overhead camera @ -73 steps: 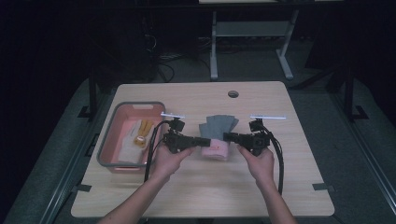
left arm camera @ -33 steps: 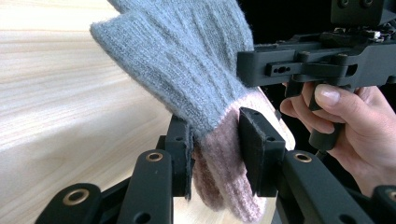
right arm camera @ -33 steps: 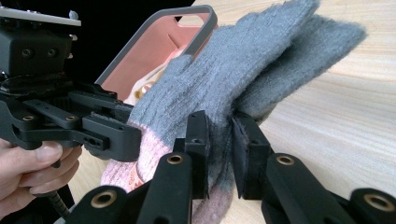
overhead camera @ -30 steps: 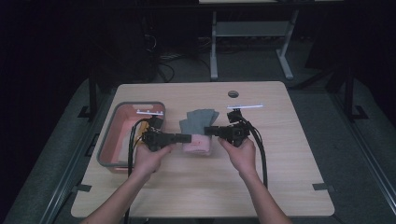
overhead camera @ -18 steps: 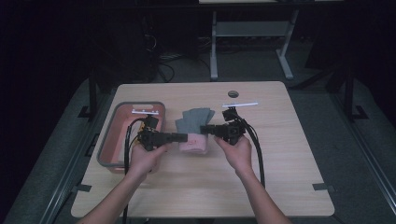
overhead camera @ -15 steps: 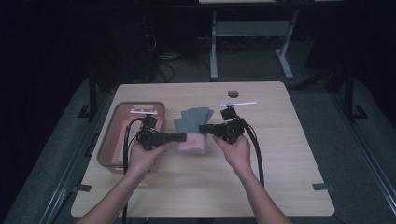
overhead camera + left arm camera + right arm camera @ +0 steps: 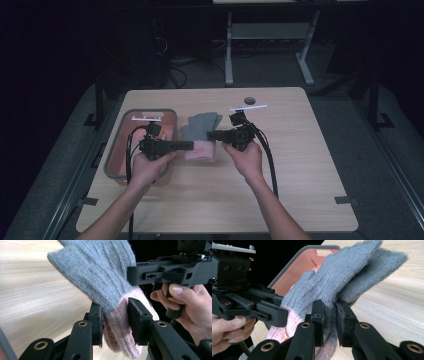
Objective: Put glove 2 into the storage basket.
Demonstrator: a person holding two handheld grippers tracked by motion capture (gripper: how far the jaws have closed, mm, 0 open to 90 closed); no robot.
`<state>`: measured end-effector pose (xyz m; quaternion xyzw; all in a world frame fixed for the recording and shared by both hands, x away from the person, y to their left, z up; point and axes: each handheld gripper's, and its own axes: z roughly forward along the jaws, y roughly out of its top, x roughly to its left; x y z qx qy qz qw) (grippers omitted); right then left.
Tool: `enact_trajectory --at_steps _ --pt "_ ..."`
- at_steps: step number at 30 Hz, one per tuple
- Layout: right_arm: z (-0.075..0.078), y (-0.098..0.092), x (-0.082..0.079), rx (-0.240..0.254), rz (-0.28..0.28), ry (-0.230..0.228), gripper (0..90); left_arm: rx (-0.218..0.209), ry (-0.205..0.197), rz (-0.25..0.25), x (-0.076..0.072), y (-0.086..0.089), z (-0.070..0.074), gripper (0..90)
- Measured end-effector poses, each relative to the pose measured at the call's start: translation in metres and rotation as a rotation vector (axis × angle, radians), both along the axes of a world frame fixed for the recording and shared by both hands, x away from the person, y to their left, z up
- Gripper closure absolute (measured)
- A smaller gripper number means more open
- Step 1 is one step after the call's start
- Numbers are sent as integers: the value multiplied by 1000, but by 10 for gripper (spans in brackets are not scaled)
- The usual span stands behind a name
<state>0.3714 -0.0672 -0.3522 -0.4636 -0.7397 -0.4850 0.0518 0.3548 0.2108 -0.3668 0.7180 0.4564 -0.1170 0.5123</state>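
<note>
Both grippers have carried the glove [image 7: 200, 137] leftward across the table [image 7: 300, 175] since the earliest picture, and it now hangs just beside the tray [image 7: 117, 150], where before it sat nearer the table's middle. The left gripper [image 7: 115, 322] is clamped on the pink cuff, its jaws pressing the knit from both sides. The right gripper [image 7: 329, 315] pinches the grey part close to the cuff. The grey fingers of the glove droop toward the far side
</note>
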Motion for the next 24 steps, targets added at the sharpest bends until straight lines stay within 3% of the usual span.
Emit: enact_trajectory --at_steps 24 --pt "8 27 8 -9 33 1 774 2 1 35 -1 26 6 660"
